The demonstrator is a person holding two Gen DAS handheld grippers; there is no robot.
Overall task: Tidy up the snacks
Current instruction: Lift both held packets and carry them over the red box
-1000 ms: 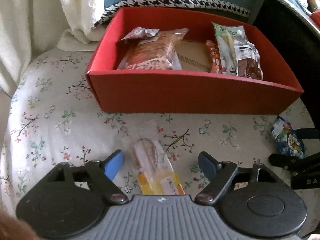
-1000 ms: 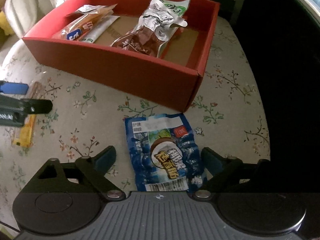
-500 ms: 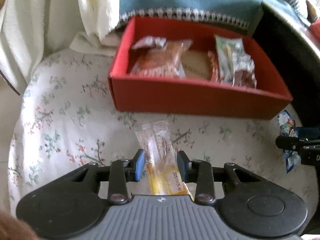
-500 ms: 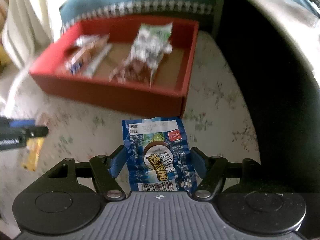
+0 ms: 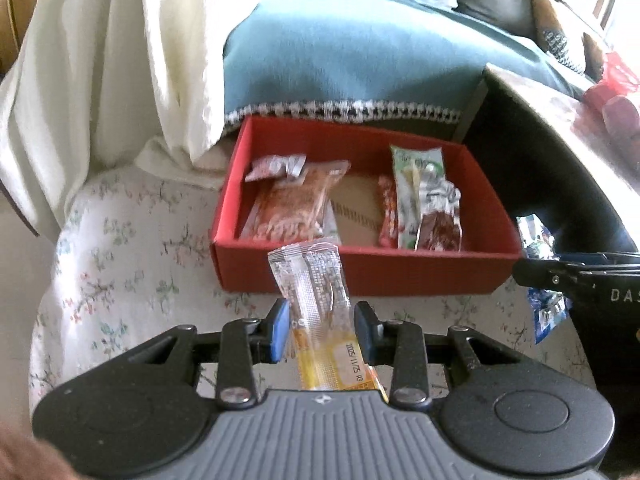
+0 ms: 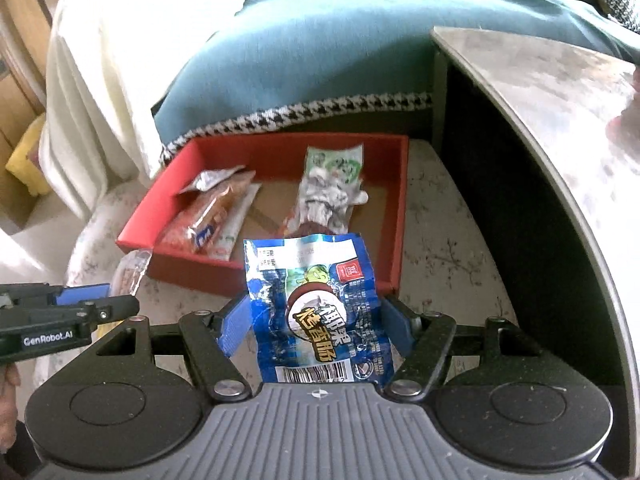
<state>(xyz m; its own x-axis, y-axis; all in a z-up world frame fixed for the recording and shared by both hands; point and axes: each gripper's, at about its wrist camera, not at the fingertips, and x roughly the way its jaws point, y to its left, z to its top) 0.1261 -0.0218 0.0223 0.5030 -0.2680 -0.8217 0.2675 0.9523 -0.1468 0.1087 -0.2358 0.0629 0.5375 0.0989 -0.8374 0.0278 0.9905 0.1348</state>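
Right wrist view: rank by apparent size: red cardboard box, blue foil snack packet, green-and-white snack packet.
1. Red cardboard box, largest.
2. Blue foil snack packet, held in the right claw; it sits nearest the camera, so it looks bigger than it is.
3. Green-and-white snack packet inside the box, smallest.

Red box (image 5: 360,276) with a brown cardboard floor. Seat cover (image 5: 120,264) — off-white, sprigged with small red and green flowers. Teal blanket (image 5: 360,60), hemmed in black-and-white houndstooth. Cream cloth (image 5: 100,60) at left. Clear packet (image 5: 316,300) with a yellow-orange lower end; blue packet (image 6: 320,312) — white and yellow lettering, red square mark. Gripper pads (image 6: 234,328) blue, frames black.
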